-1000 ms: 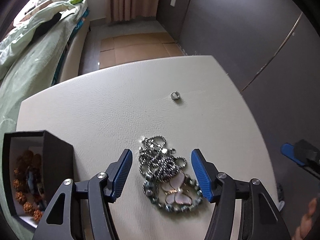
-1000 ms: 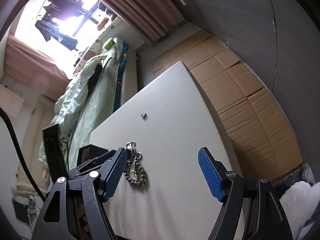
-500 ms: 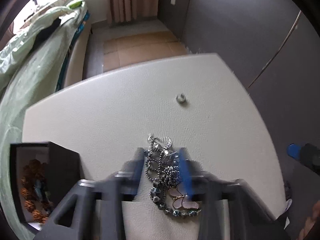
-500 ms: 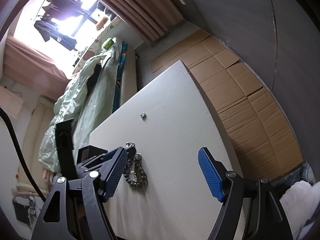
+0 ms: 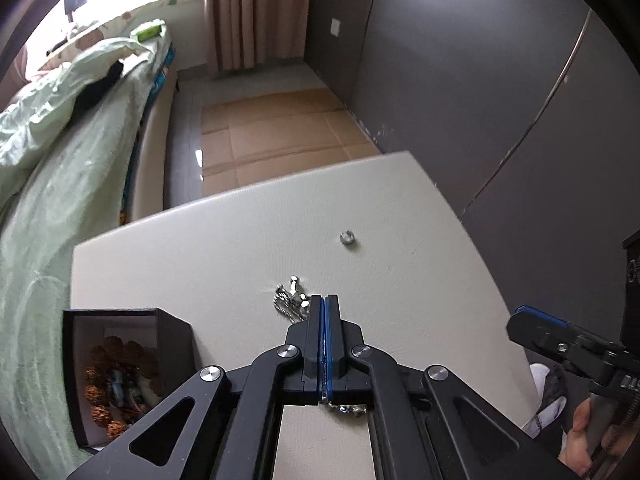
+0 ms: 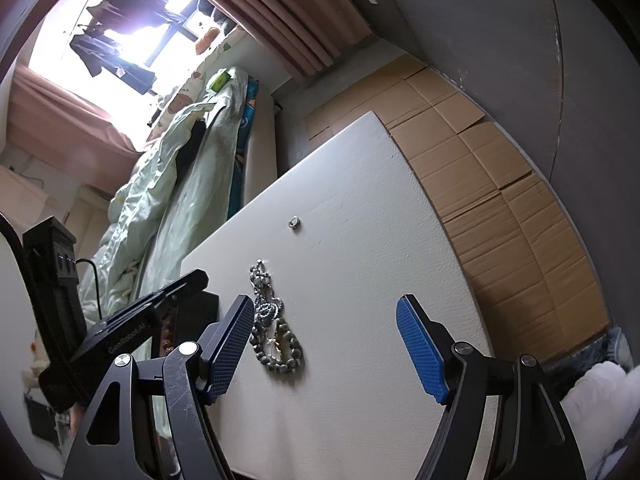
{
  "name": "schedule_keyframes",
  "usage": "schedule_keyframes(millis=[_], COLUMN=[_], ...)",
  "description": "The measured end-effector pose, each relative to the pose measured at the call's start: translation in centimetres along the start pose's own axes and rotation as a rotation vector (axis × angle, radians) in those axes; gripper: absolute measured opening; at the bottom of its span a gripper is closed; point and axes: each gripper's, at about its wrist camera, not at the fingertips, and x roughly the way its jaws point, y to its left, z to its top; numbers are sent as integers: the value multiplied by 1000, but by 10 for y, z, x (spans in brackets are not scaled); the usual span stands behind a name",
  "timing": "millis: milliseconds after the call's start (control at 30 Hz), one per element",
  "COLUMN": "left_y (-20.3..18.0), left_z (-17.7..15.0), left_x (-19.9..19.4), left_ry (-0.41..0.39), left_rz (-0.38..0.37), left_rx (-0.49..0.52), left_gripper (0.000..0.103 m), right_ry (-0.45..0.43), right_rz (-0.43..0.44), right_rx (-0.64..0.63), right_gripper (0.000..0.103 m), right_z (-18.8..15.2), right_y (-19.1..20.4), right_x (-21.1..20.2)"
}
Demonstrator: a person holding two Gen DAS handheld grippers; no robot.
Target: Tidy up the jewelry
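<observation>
My left gripper [image 5: 324, 312] is shut on the beaded necklace [image 5: 291, 297]; part of the chain sticks out ahead of the fingertips and a bit shows under the jaws. In the right wrist view the necklace [image 6: 273, 322] with its pale butterfly pendant lies on the white table [image 6: 360, 264]. A small silver ring [image 5: 347, 238] lies farther back on the table; it also shows in the right wrist view [image 6: 295, 222]. A black jewelry box [image 5: 120, 364] holding brown beads stands at the left. My right gripper [image 6: 324, 344] is open and empty, right of the necklace.
A bed with a green quilt [image 5: 48, 168] runs along the table's left side. Cardboard sheets [image 6: 480, 184] cover the floor beyond the table's right and far edges. Dark walls [image 5: 480, 80] stand to the right.
My left gripper closed from wide open onto the necklace, and its view tilted up. The right gripper stayed open and hardly moved.
</observation>
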Motion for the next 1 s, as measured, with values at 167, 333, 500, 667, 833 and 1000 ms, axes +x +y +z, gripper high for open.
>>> schedule_keyframes(millis=[167, 333, 500, 667, 833, 1000], left_y=[8, 10, 7, 5, 8, 14], left_z=[-3, 2, 4, 3, 1, 1], left_x=[22, 40, 61, 68, 64, 46], left_ry=[41, 44, 100, 110, 124, 85], left_rz=[-13, -5, 49, 140, 154, 144], left_rx=[-57, -89, -81, -30, -2, 4], left_gripper=[61, 62, 47, 37, 19, 15], right_ry=[-2, -3, -3, 4, 2, 4], right_rz=[0, -2, -5, -14, -17, -15], right_rx=[-2, 1, -1, -7, -6, -11], right_gripper=[74, 74, 74, 74, 74, 74], right_z=[-1, 0, 1, 0, 2, 2], right_y=[0, 1, 0, 2, 1, 2], right_x=[0, -1, -1, 1, 1, 1])
